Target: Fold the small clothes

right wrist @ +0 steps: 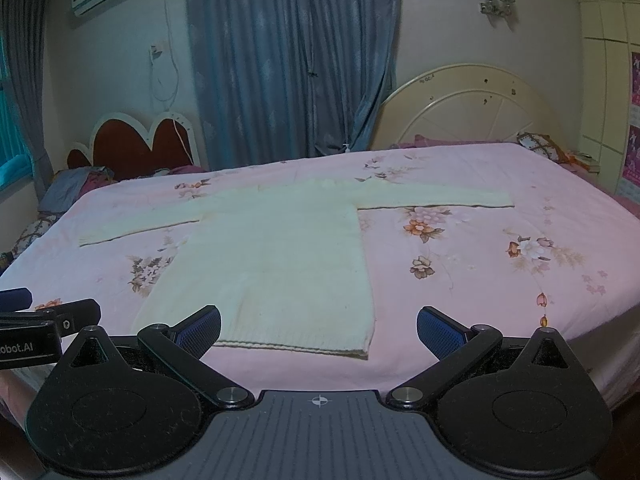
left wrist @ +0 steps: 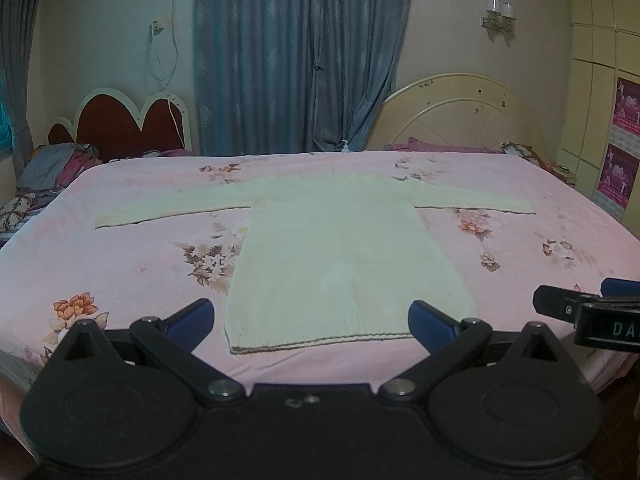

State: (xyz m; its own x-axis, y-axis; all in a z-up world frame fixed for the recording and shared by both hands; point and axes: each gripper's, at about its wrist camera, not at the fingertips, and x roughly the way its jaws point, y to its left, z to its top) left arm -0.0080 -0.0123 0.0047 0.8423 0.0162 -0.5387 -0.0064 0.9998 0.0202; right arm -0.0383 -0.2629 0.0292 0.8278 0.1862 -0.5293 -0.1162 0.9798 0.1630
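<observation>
Right, both claws spread wide, gripping nothing, sweater untouched.
Left gripper and right gripper hover before the sweater hem; grabbing bedsheet underneath could drag everything.

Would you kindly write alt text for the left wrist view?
A pale cream sweater lies flat, sleeves spread, on a pink floral bedsheet. The open left gripper sits at its hem, holding nothing; the right gripper shows at the right edge.

One sweater, two hand-held grippers, two headboards, one wall lamp.
</observation>
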